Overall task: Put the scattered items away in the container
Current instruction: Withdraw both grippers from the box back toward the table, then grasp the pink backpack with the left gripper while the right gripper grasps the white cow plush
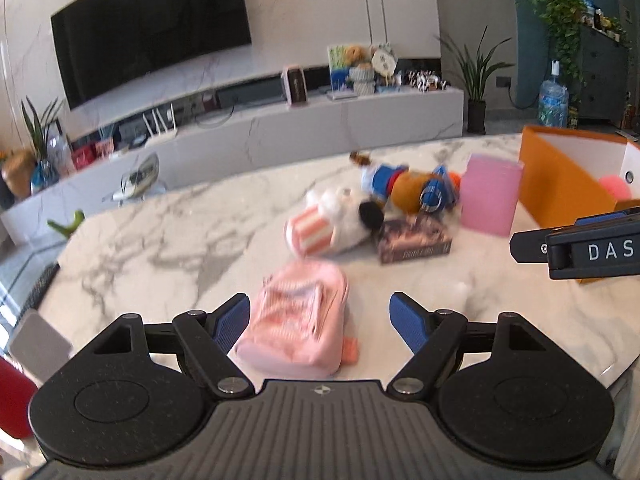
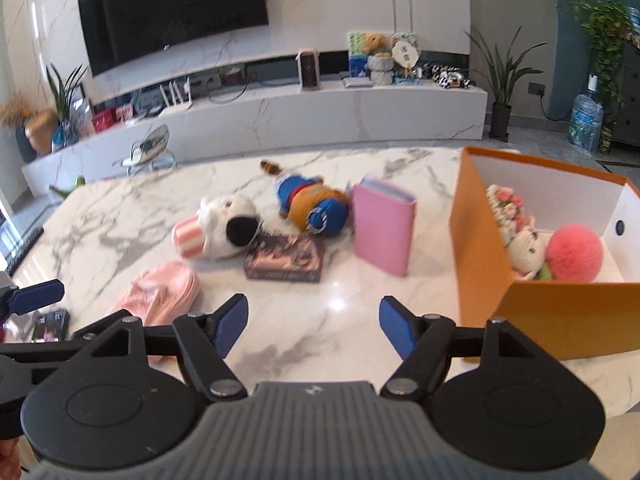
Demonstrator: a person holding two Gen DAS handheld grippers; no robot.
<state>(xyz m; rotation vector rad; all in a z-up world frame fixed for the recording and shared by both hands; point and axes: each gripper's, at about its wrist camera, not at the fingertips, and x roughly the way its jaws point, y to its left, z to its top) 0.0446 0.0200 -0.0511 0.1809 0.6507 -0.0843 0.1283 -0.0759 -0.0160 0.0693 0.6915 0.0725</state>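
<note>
The left gripper [image 1: 318,320] stands spread, empty, with the pink mini backpack [image 1: 296,316] lying flat on the tabletop [image 1: 160,232] between its fingers. The right gripper [image 2: 312,322] is also spread and empty, near the orange box [image 2: 560,308]. The backpack looks soft, light and compressible; pinch across its padded body rather than a loose strap.

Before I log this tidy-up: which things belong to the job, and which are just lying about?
Job:
orange box
pink pouch
white plush
blue plush
dark card box
pink book

Lying about:
TV
water bottle
potted plant
</note>
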